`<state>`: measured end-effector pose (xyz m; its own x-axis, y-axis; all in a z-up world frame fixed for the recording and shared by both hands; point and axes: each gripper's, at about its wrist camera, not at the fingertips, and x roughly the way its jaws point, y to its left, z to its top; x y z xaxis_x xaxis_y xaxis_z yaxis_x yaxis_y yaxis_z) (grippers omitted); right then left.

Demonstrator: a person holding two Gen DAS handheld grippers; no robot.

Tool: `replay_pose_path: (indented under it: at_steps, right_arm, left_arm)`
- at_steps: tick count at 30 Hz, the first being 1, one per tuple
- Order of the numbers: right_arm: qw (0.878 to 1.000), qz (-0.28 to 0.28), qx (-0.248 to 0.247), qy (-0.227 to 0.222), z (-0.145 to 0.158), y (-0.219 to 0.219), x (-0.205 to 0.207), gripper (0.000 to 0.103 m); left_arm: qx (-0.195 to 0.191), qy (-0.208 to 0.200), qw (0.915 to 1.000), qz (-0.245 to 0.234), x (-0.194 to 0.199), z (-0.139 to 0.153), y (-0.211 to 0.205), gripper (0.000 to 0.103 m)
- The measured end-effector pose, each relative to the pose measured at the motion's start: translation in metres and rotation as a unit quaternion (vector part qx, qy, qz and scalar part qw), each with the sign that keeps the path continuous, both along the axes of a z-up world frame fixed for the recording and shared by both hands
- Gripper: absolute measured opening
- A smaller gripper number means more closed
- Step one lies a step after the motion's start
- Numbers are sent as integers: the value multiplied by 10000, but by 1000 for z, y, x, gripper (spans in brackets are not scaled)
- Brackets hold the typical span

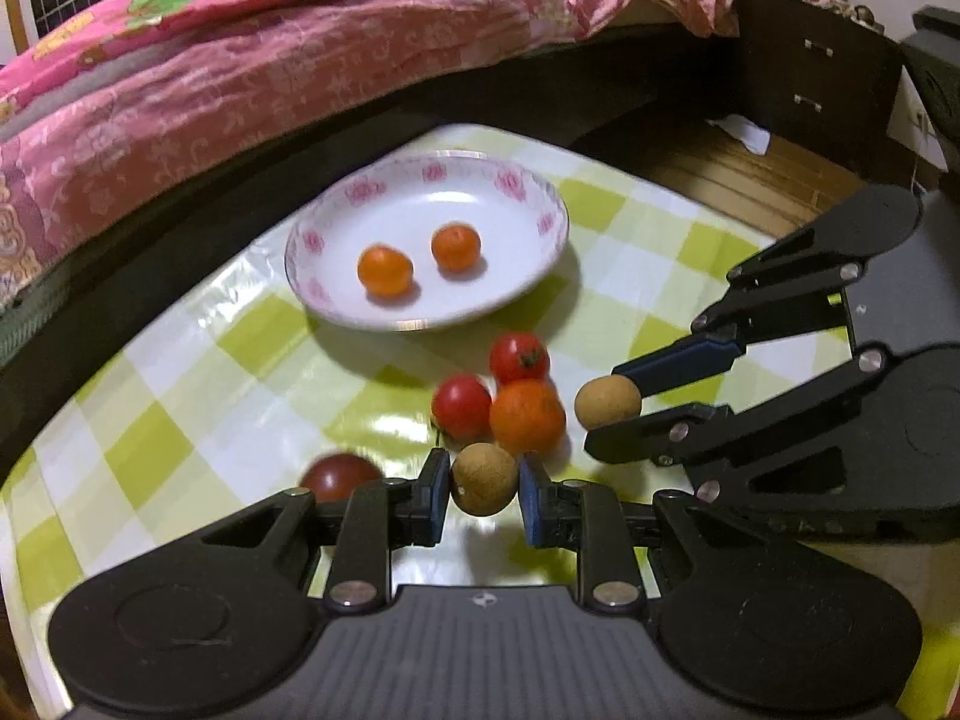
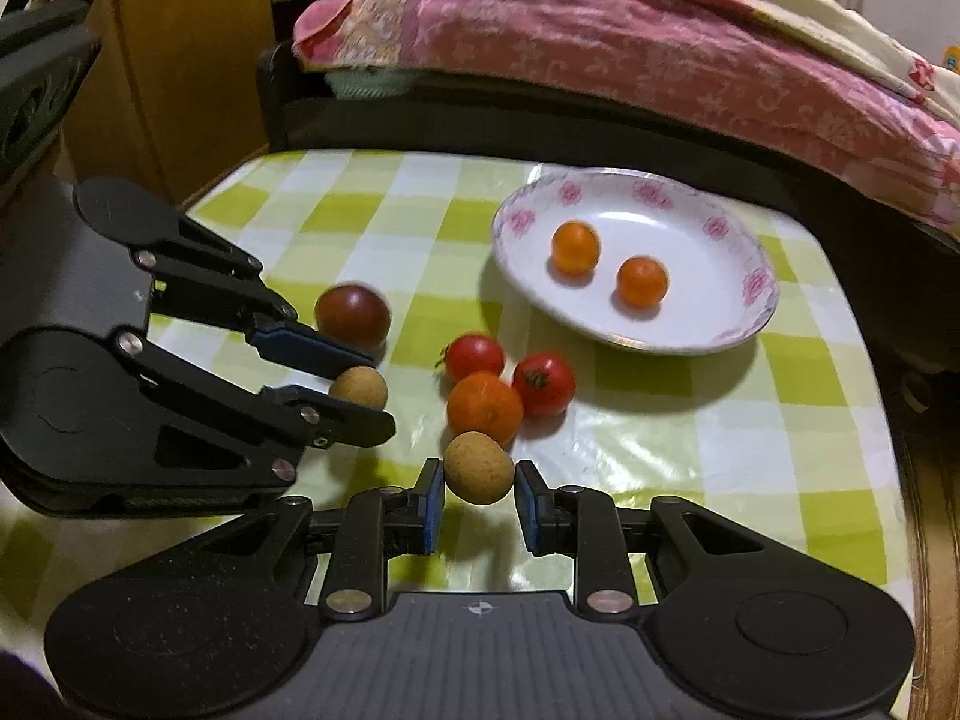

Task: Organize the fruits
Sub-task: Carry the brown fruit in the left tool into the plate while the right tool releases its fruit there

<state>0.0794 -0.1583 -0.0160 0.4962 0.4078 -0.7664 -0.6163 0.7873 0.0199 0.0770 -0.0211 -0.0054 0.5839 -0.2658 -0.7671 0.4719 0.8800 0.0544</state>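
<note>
My left gripper (image 1: 483, 489) is shut on a brown longan (image 1: 483, 479) just above the checked tablecloth; it shows in the right wrist view (image 2: 359, 389) too. My right gripper (image 2: 479, 483) is shut on a second longan (image 2: 479, 467), also seen in the left wrist view (image 1: 607, 401). Between them lie two red tomatoes (image 1: 518, 356) (image 1: 461, 405) and a small orange (image 1: 527, 415). A dark tomato (image 1: 339, 476) lies left. A white plate (image 1: 504, 276) with pink flowers holds two small oranges (image 1: 385, 270) (image 1: 456, 247).
The table (image 1: 198, 396) has a green and white checked cloth. A bed with a pink quilt (image 1: 240, 78) runs close behind the plate. A dark cabinet (image 1: 816, 66) stands at the back right, a wooden one (image 2: 180, 60) on the other side.
</note>
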Motion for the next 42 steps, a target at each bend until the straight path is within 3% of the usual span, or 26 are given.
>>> replay_pose_path:
  at_steps: [16,27,42]
  right_arm:
    - [9964,-679,284,-423,24,-6,35,22]
    - [9936,-939,322,-531,20,-3,71,22]
    - [9947,-938,201,-365,3,-2,89,23]
  left_arm:
    - [-343,-360,9979,406,54,25,-4,32]
    - [-490,-228,9954,787,89,11,5,32]
    - [-540,-73,9953,806,101,-8,6,32]
